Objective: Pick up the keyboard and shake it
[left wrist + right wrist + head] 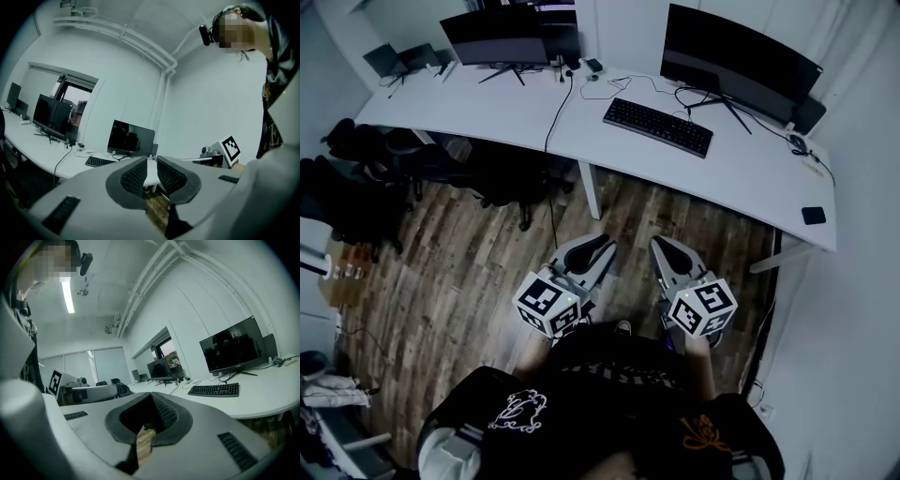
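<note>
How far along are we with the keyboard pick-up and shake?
Nothing done yet: the keyboard lies untouched on the white desk. Nothing in hand: the left gripper is slightly open and empty, the right gripper shut and empty, both short of the desk. Still to do: reach, grasp, lift, shake.

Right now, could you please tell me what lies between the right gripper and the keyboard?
Head view: only bare wooden floor and the white desk's front edge separate the right gripper from the keyboard.
</note>
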Demonstrator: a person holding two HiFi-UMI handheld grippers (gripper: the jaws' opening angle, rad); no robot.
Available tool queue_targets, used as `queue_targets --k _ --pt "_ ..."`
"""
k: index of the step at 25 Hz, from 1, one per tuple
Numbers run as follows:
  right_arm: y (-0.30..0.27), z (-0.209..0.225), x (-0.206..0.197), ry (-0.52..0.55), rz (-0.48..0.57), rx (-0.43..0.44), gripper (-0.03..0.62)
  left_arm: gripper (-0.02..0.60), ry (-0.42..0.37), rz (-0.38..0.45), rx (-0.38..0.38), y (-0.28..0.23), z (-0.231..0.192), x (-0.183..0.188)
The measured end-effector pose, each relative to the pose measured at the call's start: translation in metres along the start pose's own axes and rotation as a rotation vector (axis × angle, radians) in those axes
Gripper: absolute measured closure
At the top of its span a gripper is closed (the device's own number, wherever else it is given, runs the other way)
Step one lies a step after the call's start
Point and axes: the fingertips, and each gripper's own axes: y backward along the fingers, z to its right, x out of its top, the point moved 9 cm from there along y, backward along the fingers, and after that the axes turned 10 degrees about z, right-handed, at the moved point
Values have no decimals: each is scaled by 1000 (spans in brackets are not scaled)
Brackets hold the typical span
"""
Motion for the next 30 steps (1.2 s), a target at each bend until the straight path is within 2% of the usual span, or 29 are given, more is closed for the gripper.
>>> queue_targets --k 10,17,24,30 --pt "21 15 -5 -39 11 3 585 503 -11 -11 38 -1 13 -5" --pt "9 19 -19 -72 -1 9 585 503 -13 -25 54 2 3 -9" --pt "-19 36 -23 -73 -19 -24 585 503 12 -33 18 -24 -32 -15" --pt "-81 72 -14 -56 -36 -62 585 503 22 -25 -20 -71 -95 -13"
